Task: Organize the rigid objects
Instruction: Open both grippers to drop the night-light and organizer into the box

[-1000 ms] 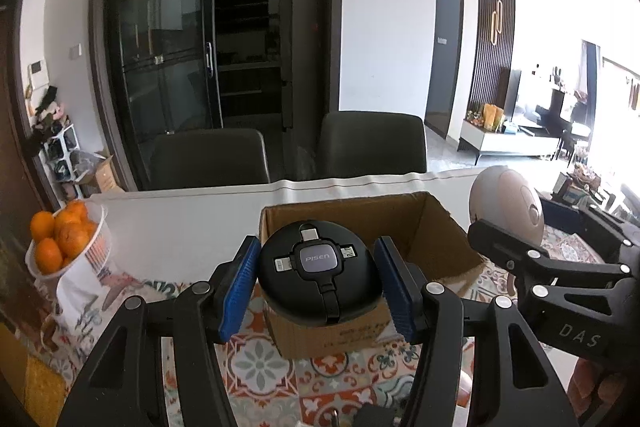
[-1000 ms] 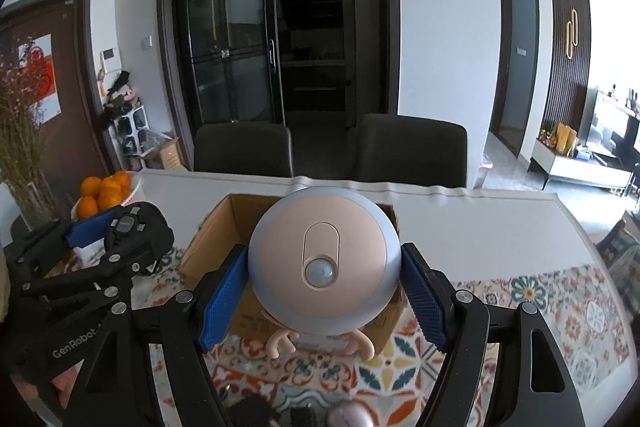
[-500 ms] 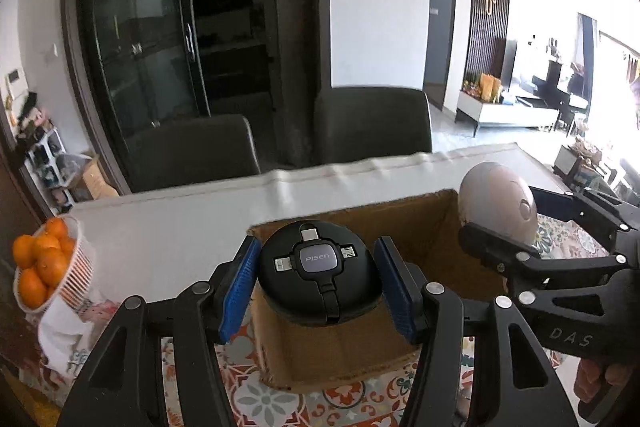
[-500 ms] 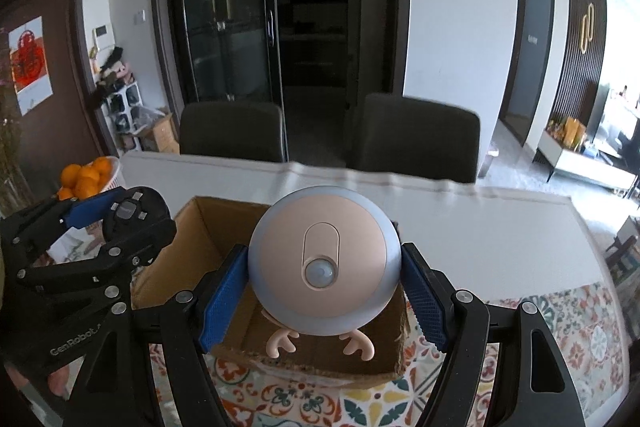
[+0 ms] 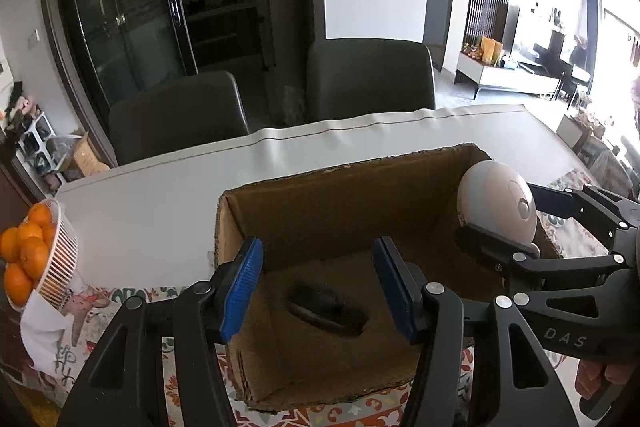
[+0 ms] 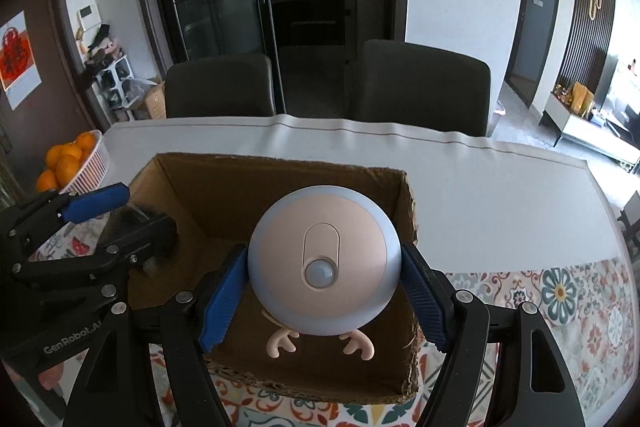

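Both claws are over the cardboard box [image 5: 320, 211] right now, angled down into it. The left claw [image 5: 320, 291] has its blue pads [image 5: 242, 287] standing apart with nothing between them, just the brown floor of the box showing through the gap. Down there, directly below that gap, lies a dark blurred round thing [image 5: 326, 311], resting on the bottom of the box (too smeared to make out any detail on it).

Over on the other side, the right claw [image 6: 324, 291] is pinching a round night light [image 6: 324, 263], one blue pad pressed to each flank of it. Peach face, pale blue rim, an oval panel with a small sensor dome in the middle, and two little antler-shaped feet [image 6: 282, 341] poking out underneath. It hangs above the open box, inside the line of the right-hand wall and not touching the floor of the box as far as I can see. From the left wrist view the same light [image 5: 496, 207] shows as a pale dome by the box's far right corner, with a hand [image 5: 600, 375] wrapped round the handle lower down.

The box sits on the tabletop [image 6: 500, 195], its near edge on a patterned cloth [image 6: 576, 291], its far part on the plain white cover. At the left edge stands a white basket of oranges [image 5: 24, 255], well apart from the box. Two dark chairs [image 6: 420, 87] are drawn up at the far side.
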`<control>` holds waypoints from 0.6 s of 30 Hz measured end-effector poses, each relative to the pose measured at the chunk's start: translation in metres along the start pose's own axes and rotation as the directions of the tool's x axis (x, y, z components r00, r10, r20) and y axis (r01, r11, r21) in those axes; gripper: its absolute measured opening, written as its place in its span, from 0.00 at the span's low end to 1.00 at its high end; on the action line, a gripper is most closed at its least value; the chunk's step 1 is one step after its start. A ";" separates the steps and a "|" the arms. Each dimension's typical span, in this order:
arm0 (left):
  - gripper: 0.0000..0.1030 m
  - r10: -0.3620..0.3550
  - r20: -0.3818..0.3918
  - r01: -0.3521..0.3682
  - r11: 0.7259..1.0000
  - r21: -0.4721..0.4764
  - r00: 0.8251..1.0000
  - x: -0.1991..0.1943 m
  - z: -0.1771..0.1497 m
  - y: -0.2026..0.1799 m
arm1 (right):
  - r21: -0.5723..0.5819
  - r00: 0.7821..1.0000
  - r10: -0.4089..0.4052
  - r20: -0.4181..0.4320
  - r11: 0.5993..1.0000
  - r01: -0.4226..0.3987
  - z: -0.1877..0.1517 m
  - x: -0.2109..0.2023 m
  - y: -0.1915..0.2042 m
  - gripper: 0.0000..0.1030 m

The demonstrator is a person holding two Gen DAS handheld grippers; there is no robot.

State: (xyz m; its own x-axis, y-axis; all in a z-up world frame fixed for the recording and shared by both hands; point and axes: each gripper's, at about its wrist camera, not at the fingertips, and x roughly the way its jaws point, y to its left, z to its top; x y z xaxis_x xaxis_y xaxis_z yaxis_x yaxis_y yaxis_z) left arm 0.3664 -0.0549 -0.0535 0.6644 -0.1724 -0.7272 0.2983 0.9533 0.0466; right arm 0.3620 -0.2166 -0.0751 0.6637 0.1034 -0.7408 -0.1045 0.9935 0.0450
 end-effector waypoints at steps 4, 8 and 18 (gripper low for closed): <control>0.74 0.080 0.026 -0.080 0.997 0.003 0.996 -0.008 -0.002 0.003 | 0.010 1.000 0.002 -0.005 1.000 -0.001 -0.001 0.001 -0.002 0.73; 0.86 0.162 0.053 -0.162 0.987 -0.014 0.985 -0.019 -0.007 0.010 | 0.003 1.000 -0.005 -0.003 1.000 0.005 -0.001 0.002 0.002 0.73; 1.00 0.241 0.092 -0.232 0.968 -0.100 0.966 -0.055 -0.018 0.021 | 0.011 0.991 -0.104 0.080 0.995 0.103 -0.005 -0.033 0.011 0.89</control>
State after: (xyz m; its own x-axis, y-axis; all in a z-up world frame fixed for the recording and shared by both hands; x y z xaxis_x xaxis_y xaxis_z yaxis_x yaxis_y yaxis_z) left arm 0.3240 -0.0209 -0.0253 0.7769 0.0406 -0.6283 0.0657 0.9872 0.1451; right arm 0.3353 -0.2093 -0.0534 0.7278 0.0033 -0.6858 -0.0271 0.9993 -0.0239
